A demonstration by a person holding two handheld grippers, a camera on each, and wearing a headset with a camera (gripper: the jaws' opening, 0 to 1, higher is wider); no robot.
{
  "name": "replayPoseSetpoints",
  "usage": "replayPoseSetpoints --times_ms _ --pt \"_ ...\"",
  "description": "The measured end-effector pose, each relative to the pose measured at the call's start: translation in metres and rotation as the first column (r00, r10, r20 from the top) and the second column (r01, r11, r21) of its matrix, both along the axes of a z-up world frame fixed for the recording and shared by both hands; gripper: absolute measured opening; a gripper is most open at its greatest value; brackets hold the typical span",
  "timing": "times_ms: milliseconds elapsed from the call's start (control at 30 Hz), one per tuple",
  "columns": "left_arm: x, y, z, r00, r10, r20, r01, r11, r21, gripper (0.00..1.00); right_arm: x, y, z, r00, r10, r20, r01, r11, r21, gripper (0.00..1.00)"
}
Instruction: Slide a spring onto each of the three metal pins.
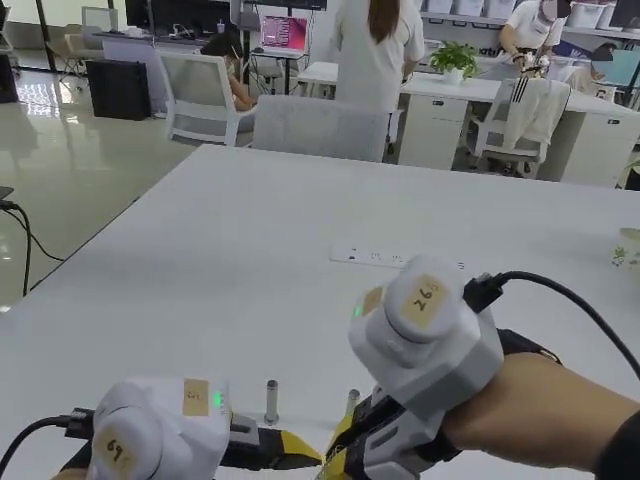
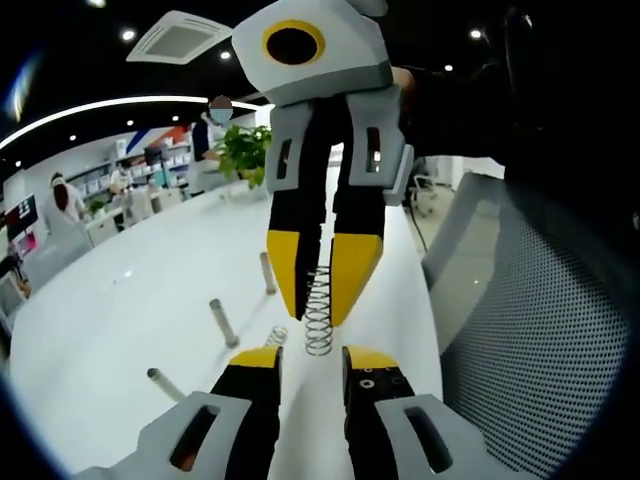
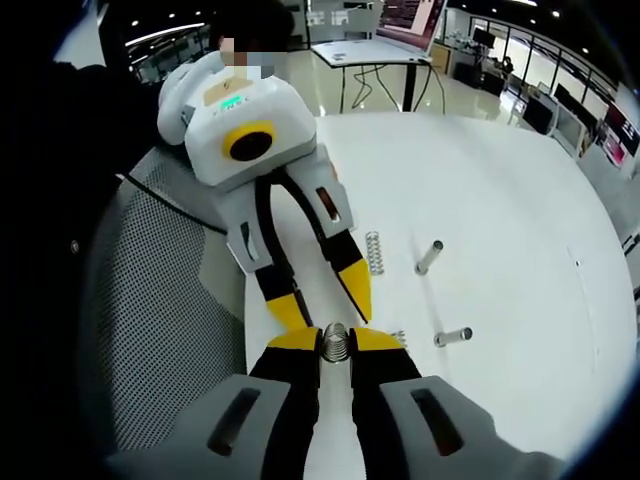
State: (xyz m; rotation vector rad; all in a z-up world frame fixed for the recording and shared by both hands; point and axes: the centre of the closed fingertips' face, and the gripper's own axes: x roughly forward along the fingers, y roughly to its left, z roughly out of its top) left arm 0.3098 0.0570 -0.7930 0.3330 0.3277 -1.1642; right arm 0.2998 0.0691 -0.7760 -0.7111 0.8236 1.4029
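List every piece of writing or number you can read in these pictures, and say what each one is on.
"26": handwritten on the oval yellow sticker atop the white right hand-held gripper.
"69", as far as it reads: handwritten on the yellow paper label atop the white left hand-held gripper.
Too small or blurred to read: markings on the long white power strip, and the pink screen.

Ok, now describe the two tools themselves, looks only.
The left tool and right tool match: rounded white-and-grey housings, black jaws tipped in yellow, and a green indicator light on each. Each trails a black cable. Yellowish stickers carry handwritten numbers, 69 on the left and 26 on the right. A dark sleeve shows on the right arm.
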Motion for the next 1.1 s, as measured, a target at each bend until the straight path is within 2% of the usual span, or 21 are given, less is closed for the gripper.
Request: replayPoseSetpoints --times_ms 367,600,1100 --pt "0.008 0.021 0.002 0.997 0.076 0.003 -0.076 0.997 -0.022 0.27 0.007 -0.011 0.0 1.0 -0.022 0.006 0.022 1.0 -0.016 0.08" --pt "0.009 0.033 -0.001 0.993 0.122 0.001 -0.122 0.992 -0.028 0.32 0.012 -0.017 0.001 0.999 -0.033 0.009 0.033 0.999 -0.023 0.08" --pt "0.014 0.064 -0.004 0.972 0.236 -0.004 -0.236 0.971 -0.043 0.4 0.032 -0.045 0.009 0.996 -0.087 0.021 0.088 0.995 -0.041 0.08"
